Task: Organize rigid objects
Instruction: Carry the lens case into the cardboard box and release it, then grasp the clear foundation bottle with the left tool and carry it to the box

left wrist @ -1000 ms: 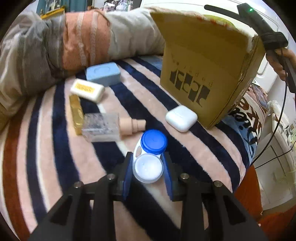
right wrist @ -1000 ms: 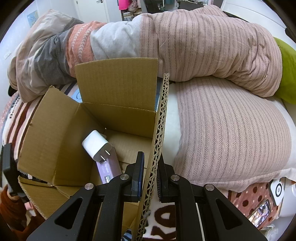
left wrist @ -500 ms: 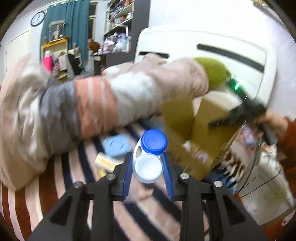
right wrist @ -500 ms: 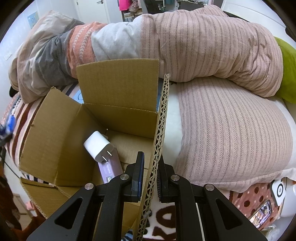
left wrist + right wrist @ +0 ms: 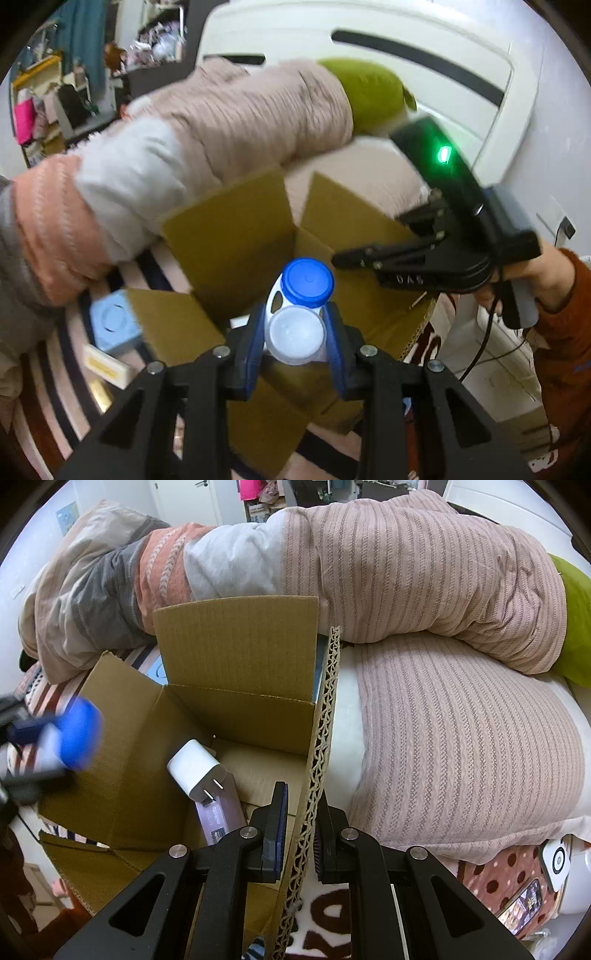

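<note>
My left gripper (image 5: 295,345) is shut on a contact lens case (image 5: 297,308) with one blue cap and one white cap, held in the air over the open cardboard box (image 5: 236,236). The case shows blurred at the left of the right wrist view (image 5: 70,738). My right gripper (image 5: 299,823) is shut on the box's right flap (image 5: 325,716); it also shows in the left wrist view (image 5: 347,258). Inside the box (image 5: 122,775) lie a white plug charger (image 5: 195,768) and a lilac packet (image 5: 221,812).
A light blue case (image 5: 110,321), a white-and-yellow box (image 5: 107,365) and a gold item (image 5: 99,395) lie on the striped blanket left of the box. A rolled quilt (image 5: 332,572) lies behind. A phone (image 5: 524,904) rests at the far right.
My left gripper has lifted the lens case off the striped blanket and carried it up and right to above the open box. The right gripper has stayed on the flap.
</note>
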Action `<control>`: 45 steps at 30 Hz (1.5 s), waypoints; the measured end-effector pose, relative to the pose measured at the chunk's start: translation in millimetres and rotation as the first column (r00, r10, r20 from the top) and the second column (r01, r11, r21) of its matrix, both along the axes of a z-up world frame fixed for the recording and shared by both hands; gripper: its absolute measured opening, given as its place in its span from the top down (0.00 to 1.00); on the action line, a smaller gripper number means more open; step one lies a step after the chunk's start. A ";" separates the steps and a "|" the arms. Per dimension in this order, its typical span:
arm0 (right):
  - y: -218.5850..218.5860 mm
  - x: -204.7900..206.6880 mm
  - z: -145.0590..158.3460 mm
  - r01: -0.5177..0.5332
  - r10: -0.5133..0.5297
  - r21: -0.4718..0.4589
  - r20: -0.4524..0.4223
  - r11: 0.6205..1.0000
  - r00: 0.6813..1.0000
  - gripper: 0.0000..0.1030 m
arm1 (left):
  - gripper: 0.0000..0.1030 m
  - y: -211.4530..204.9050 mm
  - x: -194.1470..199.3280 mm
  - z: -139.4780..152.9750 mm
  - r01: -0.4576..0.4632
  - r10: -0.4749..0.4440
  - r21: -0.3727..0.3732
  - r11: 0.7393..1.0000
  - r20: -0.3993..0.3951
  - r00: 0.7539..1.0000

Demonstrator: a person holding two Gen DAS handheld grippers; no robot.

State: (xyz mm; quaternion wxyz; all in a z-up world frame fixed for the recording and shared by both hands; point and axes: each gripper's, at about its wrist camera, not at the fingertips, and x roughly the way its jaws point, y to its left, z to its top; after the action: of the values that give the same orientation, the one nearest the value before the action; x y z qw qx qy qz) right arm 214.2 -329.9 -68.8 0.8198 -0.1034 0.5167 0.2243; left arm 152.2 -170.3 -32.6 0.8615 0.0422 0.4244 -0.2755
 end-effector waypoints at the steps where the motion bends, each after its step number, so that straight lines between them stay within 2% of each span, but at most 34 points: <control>1: 0.1 0.2 -0.1 -0.001 0.001 -0.003 -0.001 1.000 1.000 0.93 | 0.73 -5.2 0.9 -4.3 0.010 -0.010 0.006 1.000 -0.014 1.000; 7: 3.4 -0.5 -0.9 -0.008 0.008 -0.018 0.000 1.000 1.000 0.93 | 0.73 -12.6 0.6 -14.2 0.016 -0.016 0.002 1.000 -0.038 0.999; 8: 4.2 -0.4 -1.2 -0.008 0.008 -0.024 0.002 1.000 1.000 0.93 | 0.70 -11.7 -0.5 -13.4 0.021 -0.021 -0.001 1.000 -0.036 0.999; 10: 4.9 0.2 -2.1 -0.008 0.008 -0.024 -0.001 1.000 1.000 0.93 | 0.61 -8.2 -3.2 -10.1 0.017 -0.017 0.007 1.000 -0.023 1.000; 12: 5.1 0.7 -2.0 -0.005 0.005 -0.022 -0.002 1.000 1.000 0.93 | 0.43 -3.5 -7.2 -5.6 0.016 -0.016 0.015 1.000 -0.001 1.000; 15: 4.3 1.0 -2.5 -0.004 0.004 -0.021 -0.003 1.000 1.000 0.93 | 0.30 4.8 -18.1 2.5 0.005 -0.006 0.026 1.000 0.036 0.999; 19: 5.0 0.3 -2.7 -0.005 0.005 -0.029 -0.001 1.000 1.000 0.93 | 0.25 26.2 -32.3 14.2 -0.025 0.025 -0.002 1.000 0.074 0.997; 23: 4.4 0.2 -2.7 -0.003 0.003 -0.027 -0.001 1.000 1.000 0.93 | 0.25 57.8 -47.6 20.6 -0.073 0.077 -0.045 0.996 0.097 0.992; 27: 2.0 -0.3 -3.1 0.002 -0.002 -0.013 -0.002 1.000 1.000 0.93 | 0.25 90.2 -62.3 17.4 -0.128 0.133 -0.050 0.991 0.112 0.985; 30: -0.8 -0.4 -2.9 0.002 -0.002 0.003 -0.008 1.000 1.000 0.93 | 0.25 117.3 -67.0 4.1 -0.179 0.183 -0.053 0.982 0.092 0.979; 32: -4.6 0.9 -2.7 0.004 -0.003 0.042 -0.029 0.999 1.000 0.93 | 0.25 137.4 -66.1 -11.9 -0.230 0.234 -0.060 0.971 0.052 0.971; 36: -12.3 3.0 -2.3 0.016 -0.011 0.100 -0.057 0.995 0.998 0.93 | 0.25 162.9 -61.0 -47.8 -0.309 0.309 -0.026 0.951 -0.015 0.951; 42: -21.2 3.8 -3.1 0.034 -0.021 0.171 -0.075 0.985 0.997 0.90 | 0.25 171.9 -52.5 -96.8 -0.345 0.347 0.034 0.938 -0.085 0.934; 45: -24.7 2.3 -3.6 0.040 -0.025 0.195 -0.077 0.980 0.997 0.90 | 0.25 171.9 -46.2 -116.6 -0.354 0.357 0.042 0.934 -0.123 0.926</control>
State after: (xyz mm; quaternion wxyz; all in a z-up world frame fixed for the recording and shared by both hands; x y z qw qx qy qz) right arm 216.5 -354.6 -72.5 0.8098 -0.0053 0.5238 0.2643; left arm 106.0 1.5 -149.2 0.8675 -0.0452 0.4823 -0.1130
